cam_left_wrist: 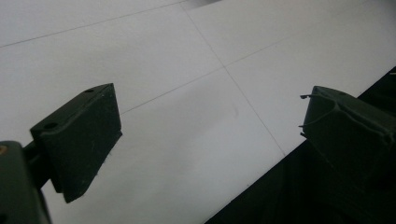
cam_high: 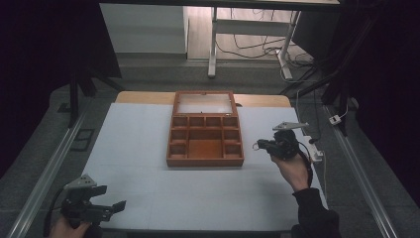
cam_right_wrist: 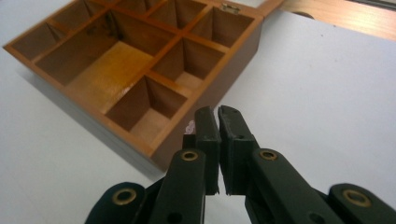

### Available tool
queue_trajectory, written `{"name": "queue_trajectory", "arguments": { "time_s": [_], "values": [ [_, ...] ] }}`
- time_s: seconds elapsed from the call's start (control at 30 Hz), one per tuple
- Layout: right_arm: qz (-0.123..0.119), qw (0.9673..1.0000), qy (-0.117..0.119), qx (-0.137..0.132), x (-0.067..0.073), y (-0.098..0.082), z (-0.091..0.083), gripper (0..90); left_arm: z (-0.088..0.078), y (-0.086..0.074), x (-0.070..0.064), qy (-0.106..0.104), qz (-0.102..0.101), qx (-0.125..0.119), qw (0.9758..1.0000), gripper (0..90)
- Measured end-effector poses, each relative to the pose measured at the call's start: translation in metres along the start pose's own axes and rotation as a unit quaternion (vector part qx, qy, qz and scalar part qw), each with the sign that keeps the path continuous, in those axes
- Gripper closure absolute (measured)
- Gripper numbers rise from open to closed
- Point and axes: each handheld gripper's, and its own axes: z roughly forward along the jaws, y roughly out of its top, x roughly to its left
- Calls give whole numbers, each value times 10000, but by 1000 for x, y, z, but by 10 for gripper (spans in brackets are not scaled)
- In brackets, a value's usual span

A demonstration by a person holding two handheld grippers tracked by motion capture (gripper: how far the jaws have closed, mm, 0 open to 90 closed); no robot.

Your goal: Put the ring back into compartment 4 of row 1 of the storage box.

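Wooden compartment box sits open at frame centre on our table, just left of our pinched-together right tongs; our left tongs gape, lower left, well apart.

Dim rm, grey floor, desk legs

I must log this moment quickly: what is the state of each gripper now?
Left gripper: open, nothing between its jaws, above the white table.
Right gripper: shut beside the wooden box; whether it holds something cannot be told.
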Motion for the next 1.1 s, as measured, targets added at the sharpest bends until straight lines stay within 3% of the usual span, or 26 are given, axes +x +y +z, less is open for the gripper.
{"name": "queue_trajectory", "arguments": {
  "time_s": [1.1],
  "values": [
    [32,9999,-48,-104,-5,36,48,866,0,0,0,-23,-1,-9,10000,46]
  ]
}}
